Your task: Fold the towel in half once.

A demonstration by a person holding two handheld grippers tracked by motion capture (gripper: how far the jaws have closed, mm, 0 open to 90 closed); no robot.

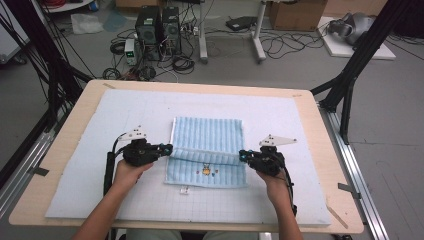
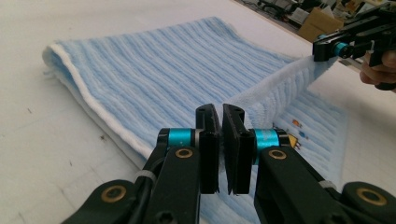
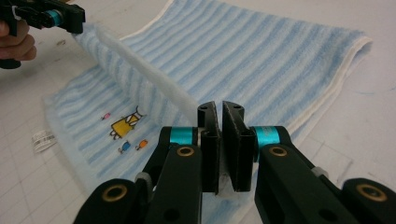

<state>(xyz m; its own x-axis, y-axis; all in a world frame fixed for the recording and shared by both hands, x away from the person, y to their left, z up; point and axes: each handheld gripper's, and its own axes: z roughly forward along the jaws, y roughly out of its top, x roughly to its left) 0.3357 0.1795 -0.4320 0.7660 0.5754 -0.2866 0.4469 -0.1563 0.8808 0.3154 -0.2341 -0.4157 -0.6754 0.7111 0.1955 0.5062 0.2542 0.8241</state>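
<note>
Both the left gripper (image 1: 169, 148) and right gripper (image 1: 242, 154) clench the blue striped towel's (image 1: 210, 134) upper layer, raised; fold unfinished.

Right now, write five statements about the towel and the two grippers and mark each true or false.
1. The left gripper is shut on the towel. True.
2. The right gripper hangs open above the towel. False: its jaws are shut on the towel's edge.
3. The towel is plain red. False: it is light blue with stripes and a white edge.
4. A fold of the towel is lifted between the two grippers. True.
5. The small cartoon print lies on the far half of the towel. False: it is on the half nearer the person.
</note>
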